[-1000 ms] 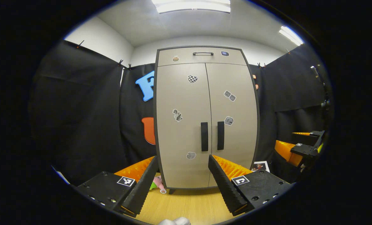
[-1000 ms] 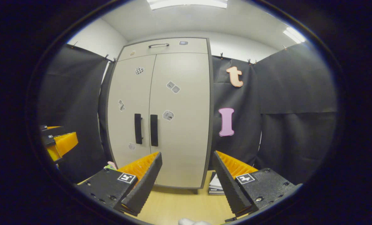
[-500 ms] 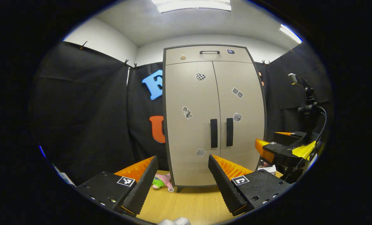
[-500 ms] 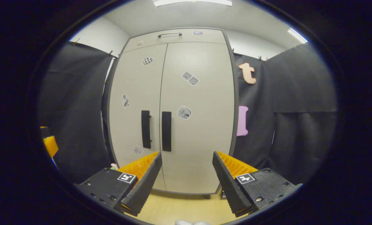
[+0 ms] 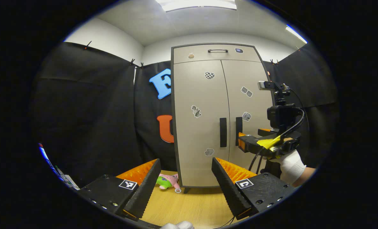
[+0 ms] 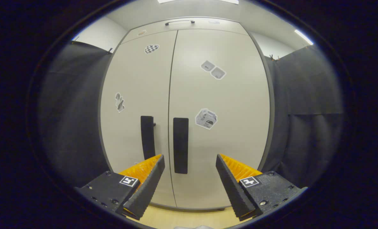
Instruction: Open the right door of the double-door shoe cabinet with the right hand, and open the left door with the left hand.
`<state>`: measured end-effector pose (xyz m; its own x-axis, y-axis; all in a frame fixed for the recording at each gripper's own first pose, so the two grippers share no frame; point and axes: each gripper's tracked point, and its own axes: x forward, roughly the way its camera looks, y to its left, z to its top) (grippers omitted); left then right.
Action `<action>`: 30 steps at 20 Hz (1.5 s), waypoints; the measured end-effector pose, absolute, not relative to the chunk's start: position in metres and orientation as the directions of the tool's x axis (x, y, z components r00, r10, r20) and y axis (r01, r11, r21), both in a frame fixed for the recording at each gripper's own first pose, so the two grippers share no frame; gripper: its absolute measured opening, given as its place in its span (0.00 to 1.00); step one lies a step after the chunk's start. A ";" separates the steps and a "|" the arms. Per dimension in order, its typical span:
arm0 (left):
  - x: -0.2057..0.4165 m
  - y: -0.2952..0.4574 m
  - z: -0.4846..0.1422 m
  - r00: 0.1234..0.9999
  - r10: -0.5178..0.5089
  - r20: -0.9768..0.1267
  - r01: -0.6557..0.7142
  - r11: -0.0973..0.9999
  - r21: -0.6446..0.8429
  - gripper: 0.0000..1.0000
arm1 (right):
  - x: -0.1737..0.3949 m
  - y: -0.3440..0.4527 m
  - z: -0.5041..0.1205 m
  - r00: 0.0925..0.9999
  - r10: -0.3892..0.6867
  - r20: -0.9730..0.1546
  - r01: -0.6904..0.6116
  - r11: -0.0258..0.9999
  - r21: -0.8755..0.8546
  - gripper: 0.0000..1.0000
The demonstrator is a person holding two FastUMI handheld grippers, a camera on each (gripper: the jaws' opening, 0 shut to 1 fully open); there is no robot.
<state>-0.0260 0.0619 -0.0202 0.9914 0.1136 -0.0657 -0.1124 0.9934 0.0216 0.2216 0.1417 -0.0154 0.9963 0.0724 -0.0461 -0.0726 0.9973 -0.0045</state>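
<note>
Handle part-hidden by right tool

The wooden floor carries the shoe cabinet; a plush toy lies beside it.

You face the beige double-door shoe cabinet, upright: right door and left door both shut, black handles side by side.
</note>
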 end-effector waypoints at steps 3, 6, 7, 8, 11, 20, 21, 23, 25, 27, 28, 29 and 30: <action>-0.027 0.067 -0.022 0.989 0.130 -0.073 -0.128 0.991 0.035 0.96 | 0.245 0.151 -0.012 0.996 0.072 -0.046 -0.071 0.997 0.035 0.96; -0.031 0.074 -0.021 0.985 0.154 -0.075 -0.152 0.988 0.034 0.96 | 0.267 0.156 -0.010 0.997 0.056 -0.057 -0.054 0.998 0.023 0.92; -0.033 0.077 -0.021 0.984 0.159 -0.075 -0.157 0.987 0.033 0.96 | 0.272 0.160 -0.009 0.996 0.060 -0.063 -0.058 0.998 0.024 0.90; -0.034 0.079 -0.021 0.984 0.165 -0.073 -0.163 0.986 0.032 0.96 | 0.276 0.162 -0.008 0.996 0.063 -0.062 -0.061 0.998 0.027 0.84; -0.033 0.082 -0.019 0.982 0.173 -0.074 -0.172 0.985 0.027 0.96 | 0.286 0.165 -0.012 0.995 0.064 -0.081 -0.063 0.998 0.022 0.81; -0.033 0.081 -0.015 0.983 0.171 -0.059 -0.171 0.985 0.016 0.96 | 0.289 0.162 -0.022 0.990 0.063 -0.125 -0.056 0.997 0.058 0.37; -0.034 0.080 -0.015 0.984 0.169 -0.059 -0.168 0.986 0.016 0.96 | 0.289 0.162 -0.022 0.990 0.063 -0.124 -0.057 0.997 0.053 0.35; -0.035 0.078 -0.014 0.985 0.162 -0.056 -0.162 0.987 0.016 0.96 | 0.288 0.162 -0.023 0.989 0.069 -0.129 -0.065 0.997 0.032 0.29; -0.038 0.077 -0.014 0.986 0.161 -0.050 -0.161 0.987 0.019 0.96 | 0.286 0.161 -0.023 0.988 0.080 -0.134 -0.076 0.997 0.031 0.26; -0.041 0.078 -0.013 0.986 0.161 -0.047 -0.161 0.987 0.017 0.96 | 0.281 0.161 -0.023 0.987 0.091 -0.133 -0.088 0.996 0.027 0.24; -0.043 0.077 -0.014 0.986 0.160 -0.046 -0.159 0.987 0.012 0.96 | 0.277 0.159 -0.023 0.985 0.100 -0.139 -0.098 0.995 0.024 0.24; -0.042 0.077 -0.012 0.986 0.159 -0.046 -0.159 0.987 0.007 0.96 | 0.272 0.159 -0.023 0.984 0.109 -0.141 -0.106 0.994 0.030 0.24; -0.042 0.077 -0.012 0.987 0.157 -0.045 -0.157 0.988 0.005 0.96 | 0.264 0.158 -0.024 0.983 0.118 -0.139 -0.115 0.993 0.028 0.24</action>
<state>-0.0425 0.0774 -0.0122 0.9865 0.1575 -0.0448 -0.1574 0.9875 0.0050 0.2639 0.1581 -0.0243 0.9832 0.1182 -0.1393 -0.1155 0.9929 0.0275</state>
